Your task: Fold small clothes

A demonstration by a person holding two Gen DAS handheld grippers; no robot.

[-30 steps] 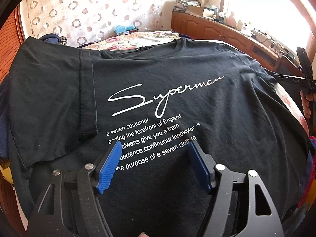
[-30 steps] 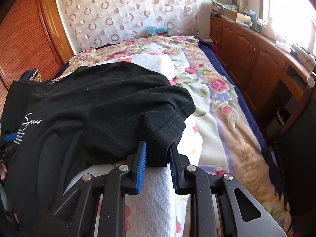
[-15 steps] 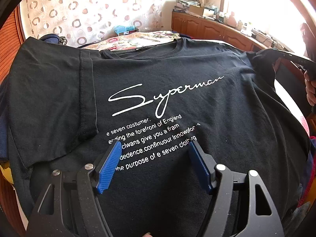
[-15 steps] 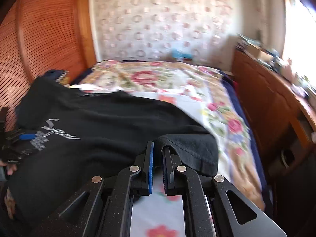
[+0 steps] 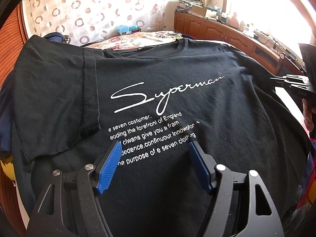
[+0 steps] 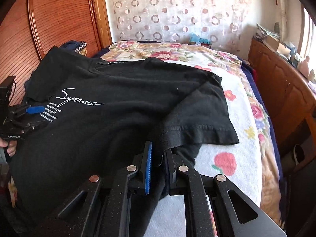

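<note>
A black T-shirt (image 5: 177, 75) with white "Superman" lettering lies face up on the bed; it also shows in the right wrist view (image 6: 118, 90). Its left sleeve (image 5: 55, 98) is folded in over the front. My left gripper (image 5: 154, 150) is open and hovers just over the lower chest text, holding nothing. My right gripper (image 6: 158, 154) is shut on the edge of the shirt's right sleeve (image 6: 199, 116), which lies partly turned over the shirt's side. The right gripper shows at the right edge of the left wrist view (image 5: 292, 86).
The bed has a floral cover (image 6: 246, 102) with a white towel (image 6: 217, 154) under the shirt. A wooden cabinet run (image 6: 280, 90) with clutter on top lines the right side. A wooden wardrobe (image 6: 59, 19) stands at the left. A curtain (image 6: 177, 9) hangs behind.
My right gripper closed on the sleeve edge, lifted it and carried it inward over the shirt's side. My left gripper stayed open in place.
</note>
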